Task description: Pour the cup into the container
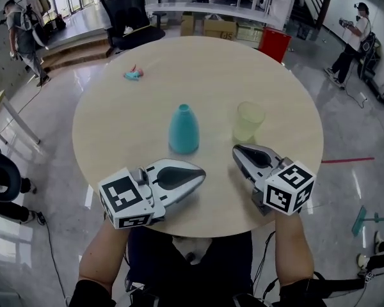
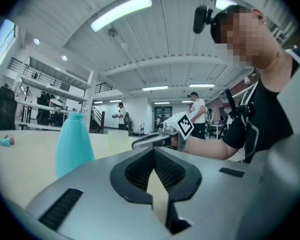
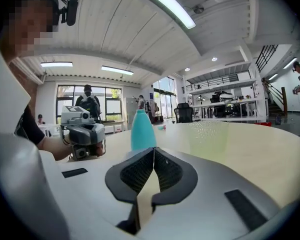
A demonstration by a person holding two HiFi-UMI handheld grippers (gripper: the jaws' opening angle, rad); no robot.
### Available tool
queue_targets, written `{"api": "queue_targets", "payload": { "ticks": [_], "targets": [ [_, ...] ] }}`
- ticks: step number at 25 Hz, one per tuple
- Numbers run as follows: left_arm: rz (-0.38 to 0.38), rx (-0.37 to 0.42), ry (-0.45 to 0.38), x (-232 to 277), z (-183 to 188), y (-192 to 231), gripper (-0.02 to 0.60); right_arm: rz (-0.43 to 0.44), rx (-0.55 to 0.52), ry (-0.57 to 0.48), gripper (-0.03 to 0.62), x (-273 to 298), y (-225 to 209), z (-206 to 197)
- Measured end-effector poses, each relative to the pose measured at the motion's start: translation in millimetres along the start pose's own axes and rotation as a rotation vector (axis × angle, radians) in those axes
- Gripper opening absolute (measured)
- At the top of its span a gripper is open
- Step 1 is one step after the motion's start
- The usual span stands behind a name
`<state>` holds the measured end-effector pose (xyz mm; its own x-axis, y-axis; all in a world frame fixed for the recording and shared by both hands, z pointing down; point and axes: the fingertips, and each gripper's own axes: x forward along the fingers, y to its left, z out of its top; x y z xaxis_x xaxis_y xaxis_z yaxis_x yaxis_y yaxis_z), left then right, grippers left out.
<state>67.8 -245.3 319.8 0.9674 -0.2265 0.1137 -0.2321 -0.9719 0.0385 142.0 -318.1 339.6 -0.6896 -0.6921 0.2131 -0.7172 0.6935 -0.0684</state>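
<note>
On the round table (image 1: 115, 126), the cup (image 1: 248, 121) stood upright just beyond the right gripper (image 1: 237, 151), not touching it, with the teal container (image 1: 184, 129) near it on the left. The right gripper and the left gripper (image 1: 200, 169) each had their jaws pressed together on nothing. Advancing the right one unopened would likely shove or topple the light cup. The container's narrow mouth left little margin: a fast tilt or off-centre lip would probably spill onto the table, and a knock could tip the container.
</note>
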Motion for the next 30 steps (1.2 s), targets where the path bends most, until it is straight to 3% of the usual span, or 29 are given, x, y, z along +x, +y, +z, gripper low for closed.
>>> {"api": "queue_targets", "payload": {
  "ticks": [3,5,10,17,23,30],
  "targets": [
    [0.002,0.09,-0.004,-11,3,-52,0.0,0.043,-0.03,-0.014,0.008,-22,36,-2],
    [-0.006,0.109,0.002,-15,2,-95,0.0,0.03,-0.057,-0.021,0.008,-44,60,-3],
    [-0.048,0.008,-0.012,-38,-10,-208,0.0,-0.003,-0.082,-0.071,0.008,-121,142,-15],
    [-0.081,0.066,0.028,-92,-37,-370,0.0,-0.036,-0.07,-0.087,0.008,-214,264,-41],
    [-0.068,0.014,-0.012,-138,-34,-502,0.0,-0.045,-0.095,-0.095,0.008,-306,367,-41],
    [-0.037,0.004,-0.029,-189,-52,-652,0.0,-0.021,-0.131,-0.096,0.008,-407,501,-77]
  ]
}}
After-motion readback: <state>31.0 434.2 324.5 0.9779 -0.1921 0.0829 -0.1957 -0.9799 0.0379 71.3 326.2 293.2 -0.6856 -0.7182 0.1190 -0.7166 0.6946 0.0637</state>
